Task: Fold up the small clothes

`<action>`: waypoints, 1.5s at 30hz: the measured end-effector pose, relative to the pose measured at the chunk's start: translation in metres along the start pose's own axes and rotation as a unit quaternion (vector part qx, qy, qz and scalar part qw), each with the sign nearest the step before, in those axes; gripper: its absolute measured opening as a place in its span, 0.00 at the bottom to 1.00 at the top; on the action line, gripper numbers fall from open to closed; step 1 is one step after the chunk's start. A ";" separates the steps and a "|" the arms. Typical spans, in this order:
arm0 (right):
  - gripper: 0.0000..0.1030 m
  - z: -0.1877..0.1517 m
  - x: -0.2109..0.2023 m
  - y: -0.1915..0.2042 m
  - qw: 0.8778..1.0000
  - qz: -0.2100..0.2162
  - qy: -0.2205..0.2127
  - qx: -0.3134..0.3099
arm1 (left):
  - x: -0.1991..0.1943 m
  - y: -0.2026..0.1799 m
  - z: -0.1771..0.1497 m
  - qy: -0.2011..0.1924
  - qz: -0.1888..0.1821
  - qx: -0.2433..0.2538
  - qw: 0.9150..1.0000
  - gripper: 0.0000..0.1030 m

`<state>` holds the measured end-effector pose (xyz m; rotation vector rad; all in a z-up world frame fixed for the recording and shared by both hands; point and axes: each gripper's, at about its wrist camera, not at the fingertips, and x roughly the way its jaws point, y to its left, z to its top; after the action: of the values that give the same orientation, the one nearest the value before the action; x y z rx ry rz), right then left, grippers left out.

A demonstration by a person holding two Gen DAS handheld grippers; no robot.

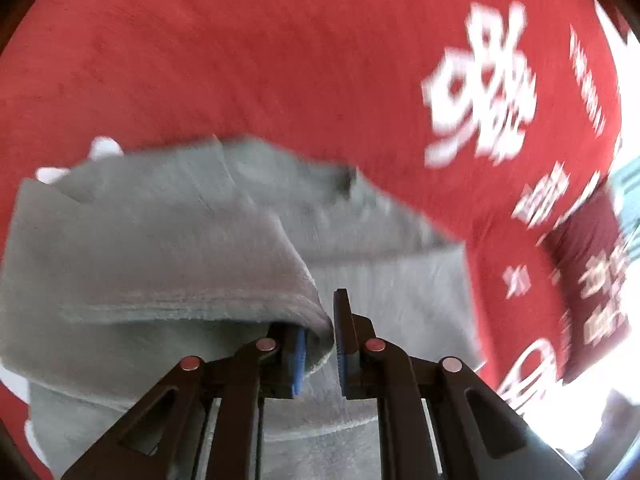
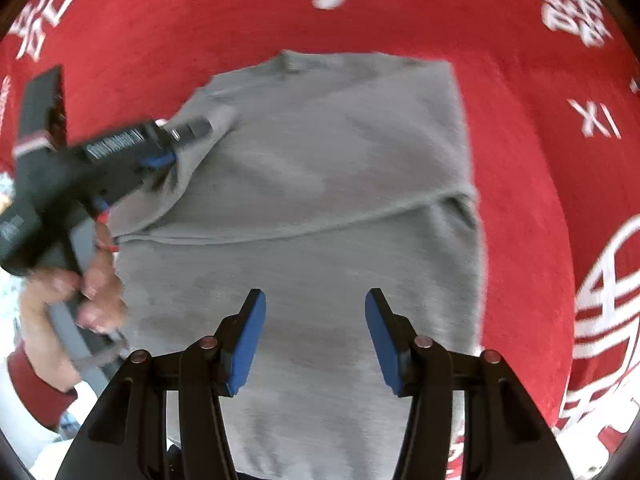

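A small grey shirt (image 2: 320, 184) lies on the red cloth (image 2: 520, 160). My left gripper (image 1: 322, 344) is shut on the shirt's left edge (image 1: 312, 320) and holds that fold lifted over the body of the shirt (image 1: 400, 288). It also shows at the left of the right wrist view (image 2: 168, 156), pinching the sleeve side. My right gripper (image 2: 316, 340) is open and empty above the lower middle of the shirt. One side of the shirt is folded in along a straight edge at the right (image 2: 464, 152).
The red cloth (image 1: 240, 60) carries white printed characters (image 1: 480, 84) at the right. A darker red panel (image 1: 592, 280) and a bright area lie at the far right. A person's hand (image 2: 88, 280) holds the left gripper's handle.
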<state>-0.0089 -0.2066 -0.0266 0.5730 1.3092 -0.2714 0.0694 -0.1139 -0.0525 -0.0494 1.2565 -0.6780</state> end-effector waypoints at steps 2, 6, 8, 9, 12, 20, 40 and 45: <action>0.55 -0.004 0.000 -0.020 1.000 0.002 0.003 0.019 | 0.012 -0.008 -0.011 0.014 0.038 0.016 0.999 0.13; 0.55 -0.007 0.000 -0.033 0.999 0.006 0.001 0.032 | 0.007 -0.008 -0.020 0.013 0.073 0.028 0.997 0.76; 0.55 -0.006 -0.003 -0.028 1.000 0.007 -0.002 0.030 | -0.008 -0.011 -0.019 -0.001 0.102 0.040 0.994 0.90; 0.55 -0.002 -0.004 -0.025 1.000 0.007 -0.006 0.024 | -0.015 -0.010 -0.019 -0.003 0.101 0.047 0.994 0.90; 0.55 0.009 -0.010 -0.009 1.000 0.006 -0.018 0.000 | -0.043 0.006 -0.020 -0.007 0.103 0.049 0.993 0.90; 0.59 0.045 0.000 0.131 0.960 -0.020 -0.076 -0.268 | -0.107 0.104 -0.028 -0.032 0.202 -0.010 0.979 0.91; 0.07 0.101 0.034 0.145 0.946 -0.116 -0.137 -0.271 | -0.094 0.201 -0.044 -0.022 0.326 -0.105 0.939 0.91; 0.07 0.112 0.014 0.055 0.983 -0.069 -0.130 -0.109 | -0.092 0.196 -0.046 -0.020 0.325 -0.085 0.942 0.91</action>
<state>0.1149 -0.2198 -0.0107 0.2529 1.1082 -0.3017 0.1025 0.1046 -0.0654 0.2036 1.1935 0.0045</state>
